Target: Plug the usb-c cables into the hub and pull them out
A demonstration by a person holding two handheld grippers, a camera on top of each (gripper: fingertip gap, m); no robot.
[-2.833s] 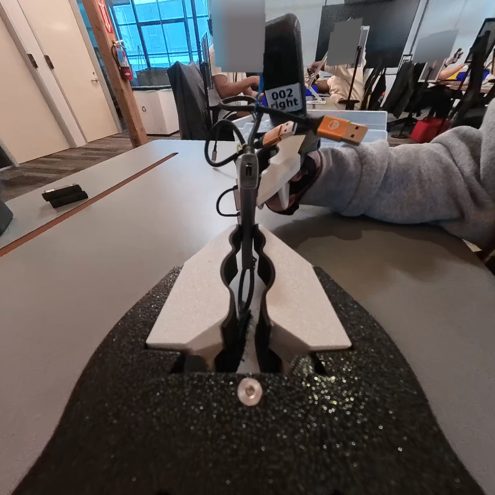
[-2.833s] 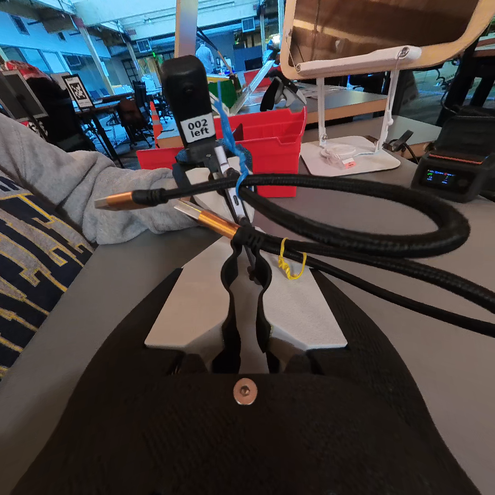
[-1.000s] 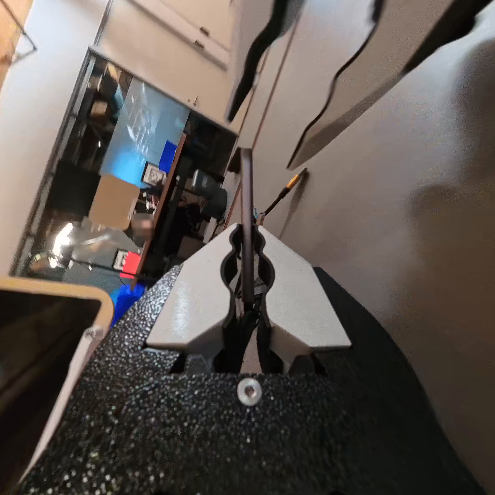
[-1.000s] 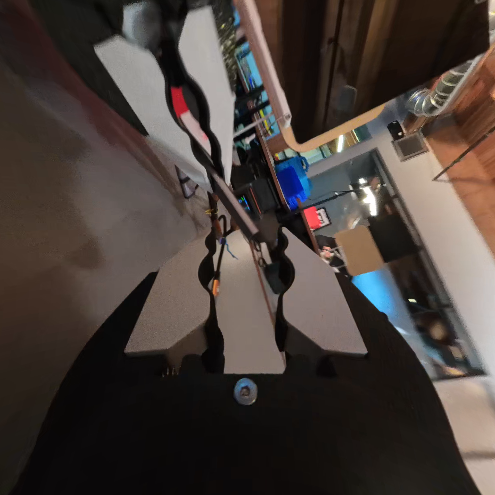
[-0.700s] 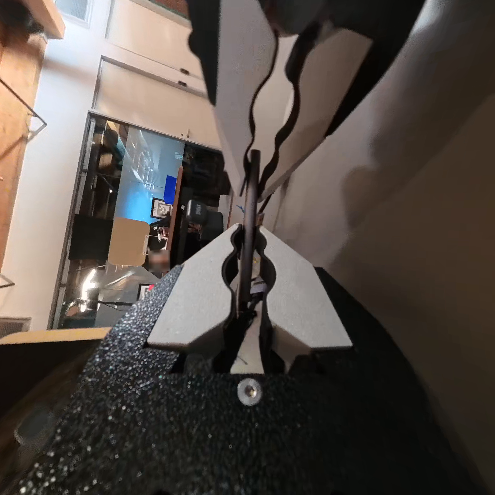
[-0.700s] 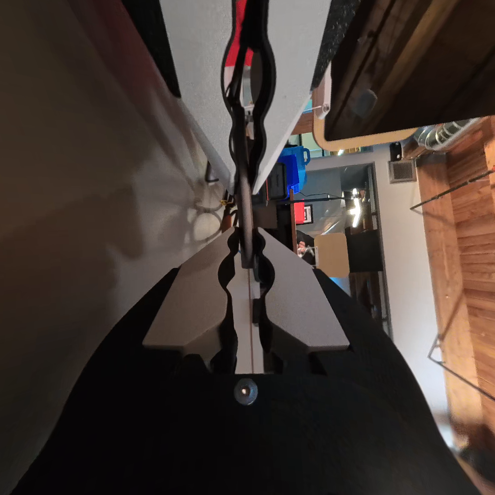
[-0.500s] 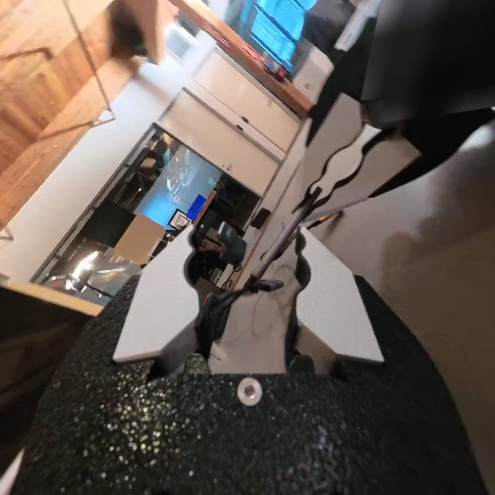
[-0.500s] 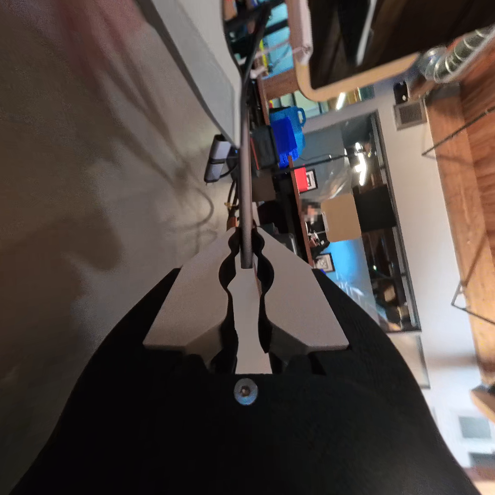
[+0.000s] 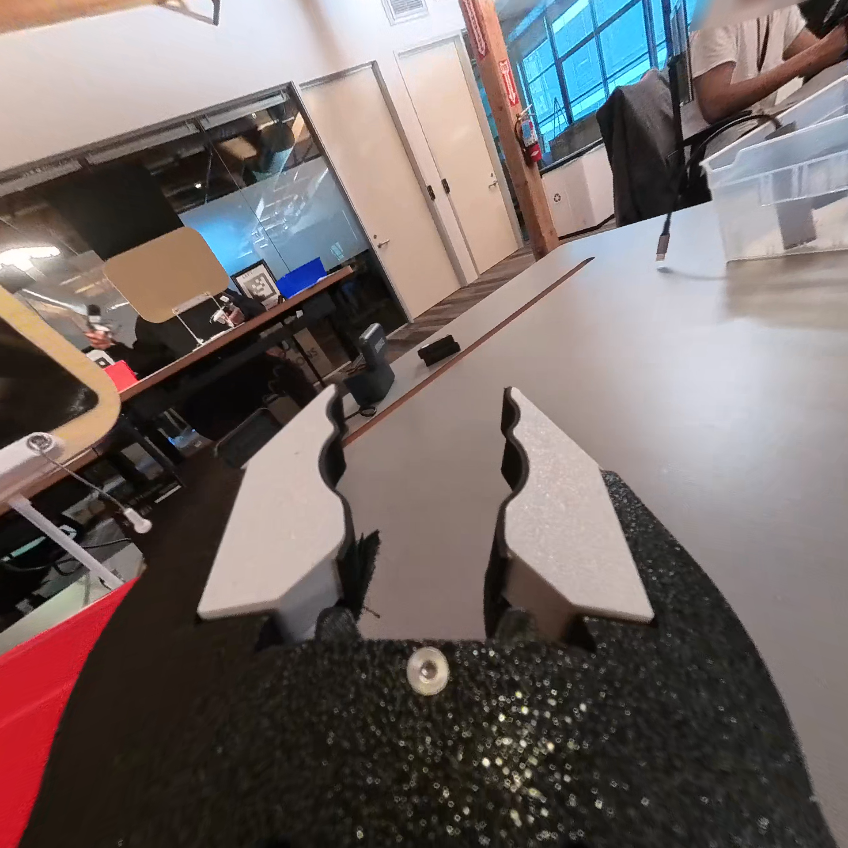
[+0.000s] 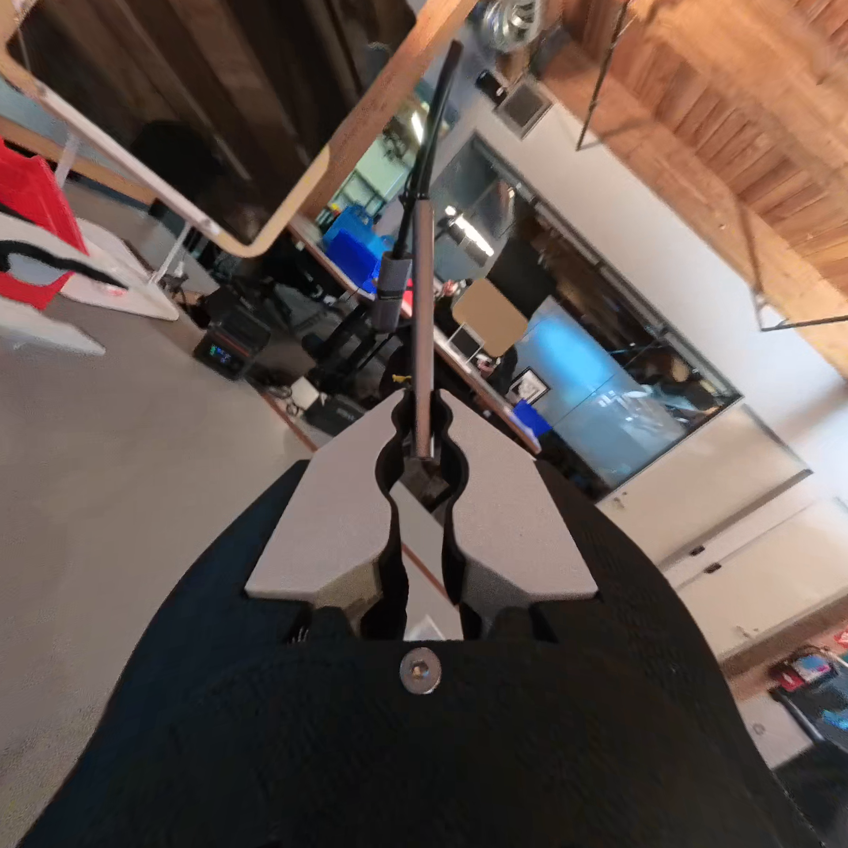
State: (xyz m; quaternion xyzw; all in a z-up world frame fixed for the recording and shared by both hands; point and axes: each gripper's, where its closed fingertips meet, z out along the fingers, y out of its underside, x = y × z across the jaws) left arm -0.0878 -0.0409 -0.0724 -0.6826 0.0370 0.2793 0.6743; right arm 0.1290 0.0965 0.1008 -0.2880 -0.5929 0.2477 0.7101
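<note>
My right gripper (image 10: 422, 397) is shut on the slim grey hub (image 10: 423, 321), seen edge-on and held above the grey table (image 10: 114, 436). A grey USB-C plug (image 10: 390, 293) sits against the hub's side, and its black cable (image 10: 426, 137) runs up and away. My left gripper (image 9: 420, 399) is open and empty, low over the table (image 9: 642, 413) near its left edge. A loose USB-C cable end (image 9: 663, 248) lies far off at the table's right, beside a clear bin. The hub does not show in the left wrist view.
A clear plastic bin (image 9: 780, 183) stands at the far right of the table. A person (image 9: 743, 59) sits behind it. A dark device (image 9: 374, 367) and a small black block (image 9: 438, 349) sit on the neighbouring table. A black box with a lit screen (image 10: 231, 342) stands at the table's far edge. The grippers' ends are close to 30 cm from one another.
My left gripper has let go of the hub, opened and swung away over the table. My right gripper closed on the hub and now holds it alone, tilted up.
</note>
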